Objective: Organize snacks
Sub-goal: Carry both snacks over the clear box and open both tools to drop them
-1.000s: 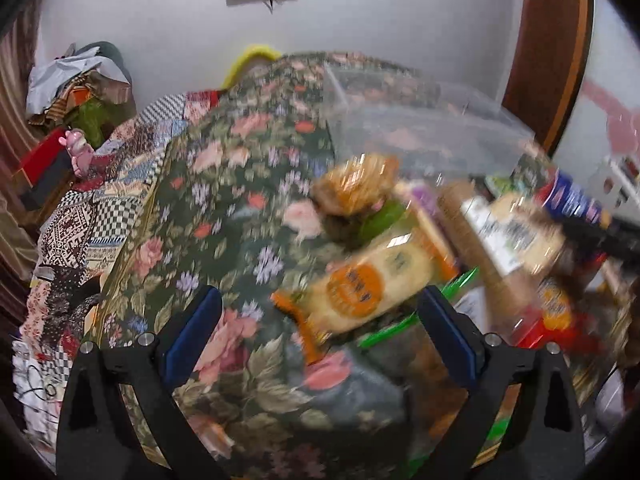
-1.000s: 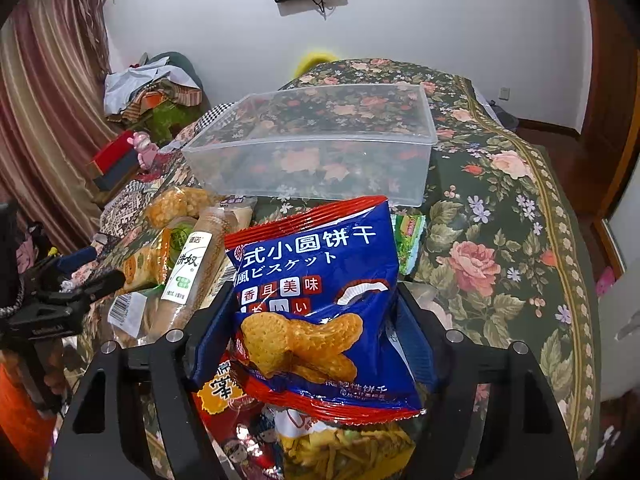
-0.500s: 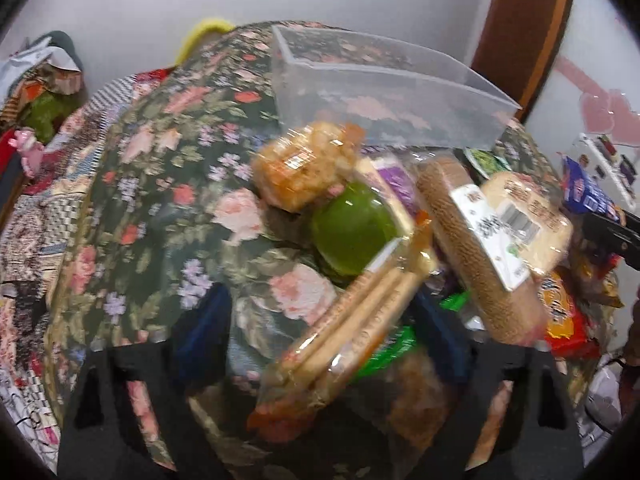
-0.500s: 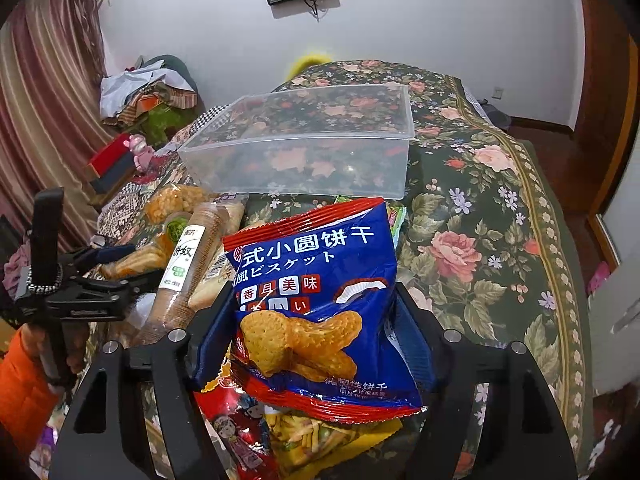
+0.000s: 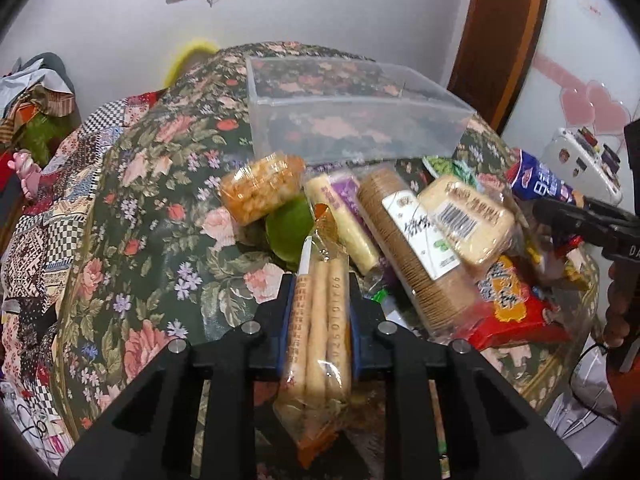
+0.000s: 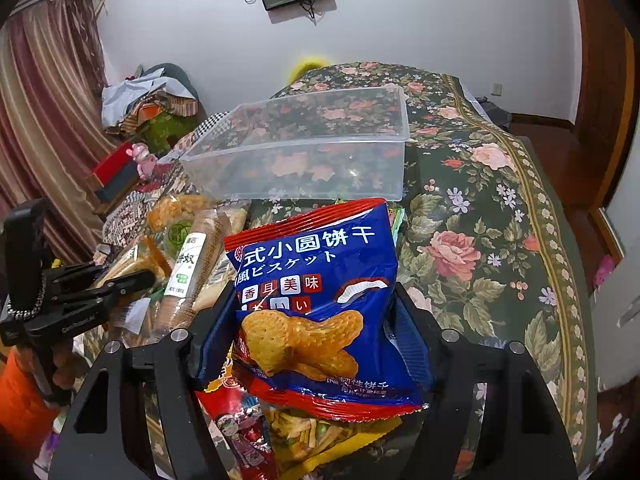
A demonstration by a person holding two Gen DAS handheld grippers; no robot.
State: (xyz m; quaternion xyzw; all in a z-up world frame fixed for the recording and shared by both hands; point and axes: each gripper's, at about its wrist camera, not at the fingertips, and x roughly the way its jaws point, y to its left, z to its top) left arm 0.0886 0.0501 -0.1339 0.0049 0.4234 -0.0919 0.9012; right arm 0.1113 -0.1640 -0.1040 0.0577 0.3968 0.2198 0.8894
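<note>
The packet of biscuit sticks (image 5: 318, 320) is clamped lengthwise between the blue pads of the left gripper (image 5: 319, 308), held near-upright above the floral bedspread (image 5: 160, 200). Its clear wrapper shows three pale sticks and a printed code; the orange end seal points toward the camera.

The blue biscuit bag (image 6: 316, 300) is pinched from both sides by the right gripper (image 6: 316, 320), which is tilted slightly left. The bag is blue with red edges, white characters and pictured round biscuits.

Both grippers are level, pointing toward the clear plastic bin (image 6: 304, 152), which stands on the bedspread beyond the snack pile.

Left wrist view only: a round cracker sleeve (image 5: 412, 248), a barcode-labelled cake pack (image 5: 466, 220), a puffed-snack tub (image 5: 260, 188) and a red-orange bag (image 5: 516, 308), lying close together in front of the bin.

Right wrist view only: a yellow snack bag (image 6: 320, 436) beneath the blue bag, and the curtain (image 6: 48, 120) at far left.
</note>
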